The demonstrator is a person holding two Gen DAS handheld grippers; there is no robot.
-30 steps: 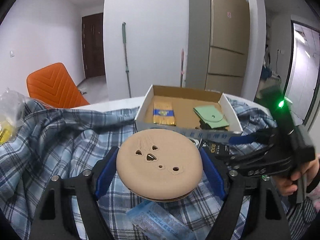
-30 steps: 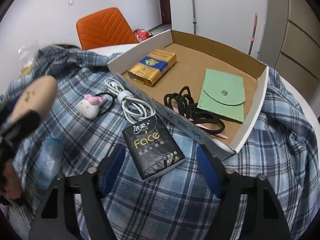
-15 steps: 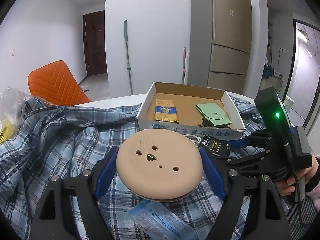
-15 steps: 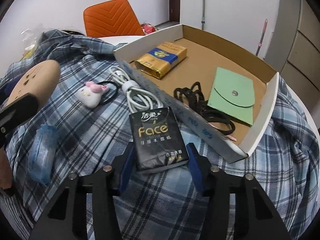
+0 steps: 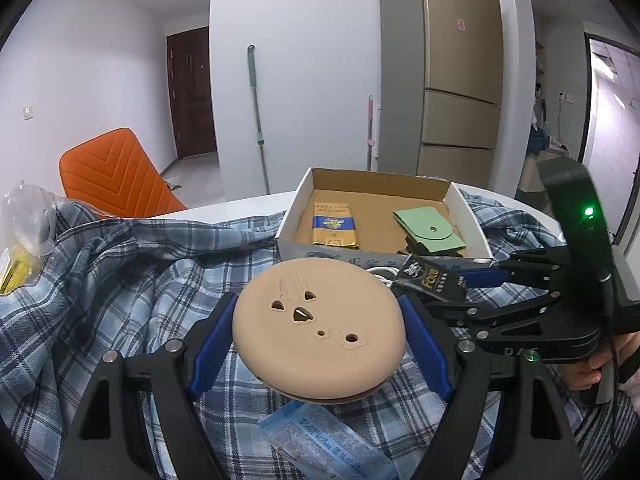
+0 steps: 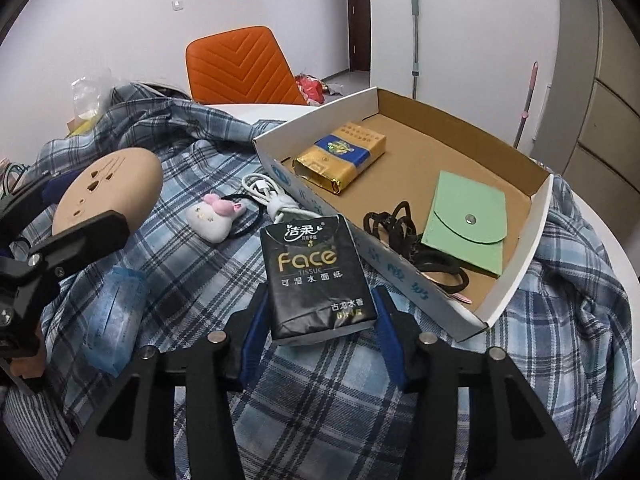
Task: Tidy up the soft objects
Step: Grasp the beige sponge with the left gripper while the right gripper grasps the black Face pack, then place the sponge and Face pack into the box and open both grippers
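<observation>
Two grippers, both loaded right now. Left gripper is clamped on a tan round pad with little cut-out holes, held above the plaid shirt that covers the table. Right gripper has its blue pads pinched on a black tissue pack, which looks lifted a bit off the cloth, just beside the near wall of the box.

My read: this is the carry step, both things grabbed and heading for the box. Next move probably calls for lifting the pack over that near wall and setting it on the bare cardboard in the middle, since the gold pack, green pouch and a tangle of black hair ties already sit in there. The pad is wide, so it'll need a clear patch or it ends up leaning on something. Squishy stuff too, so an easy release beats a drop.

Left out on the shirt are a white cable, a small plush hair tie and a blue packet, all near each other by the box's left corner.

Surface is lumpy, the shirt is bunched over a white table, so things could slide. Room-wise: orange chair, a mop leaning on the wall, tall fridge, dark door at the back.
</observation>
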